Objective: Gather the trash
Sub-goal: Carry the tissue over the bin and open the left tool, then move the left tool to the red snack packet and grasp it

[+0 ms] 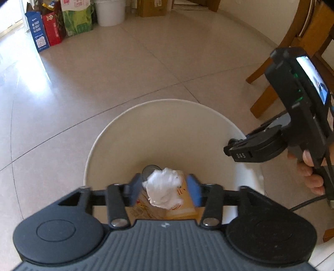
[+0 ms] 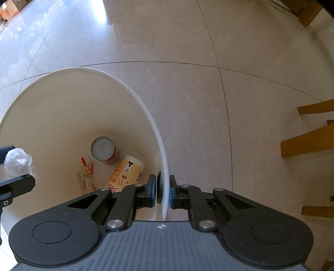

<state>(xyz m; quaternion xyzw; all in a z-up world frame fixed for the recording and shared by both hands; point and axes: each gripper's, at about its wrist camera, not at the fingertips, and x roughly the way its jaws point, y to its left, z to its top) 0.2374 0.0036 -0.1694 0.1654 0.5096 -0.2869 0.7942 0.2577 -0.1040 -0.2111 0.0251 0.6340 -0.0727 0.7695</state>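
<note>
A white round bin (image 1: 167, 101) stands on the tiled floor, directly below my left gripper (image 1: 163, 184). A crumpled white wad (image 1: 165, 188) sits between its blue fingers (image 1: 193, 187), which are blurred and stand slightly apart from it. From the right wrist view the same wad (image 2: 17, 163) and the left gripper (image 2: 8, 166) show at the left edge. My right gripper (image 2: 161, 190) is shut on the bin's rim (image 2: 166, 166), also seen from the side (image 1: 231, 149). In the bin lie a can (image 2: 103, 149), a yellow paper cup (image 2: 127, 173) and a wrapper (image 2: 85, 177).
Wooden chair legs (image 1: 265, 93) (image 2: 309, 141) stand right of the bin. Boxes and bags (image 1: 52, 27), a white bucket (image 1: 109, 12) and a cardboard box (image 1: 151, 8) line the far wall. A person's hand (image 1: 311, 173) holds the right gripper's handle. Open tiled floor (image 2: 187, 62) lies beyond.
</note>
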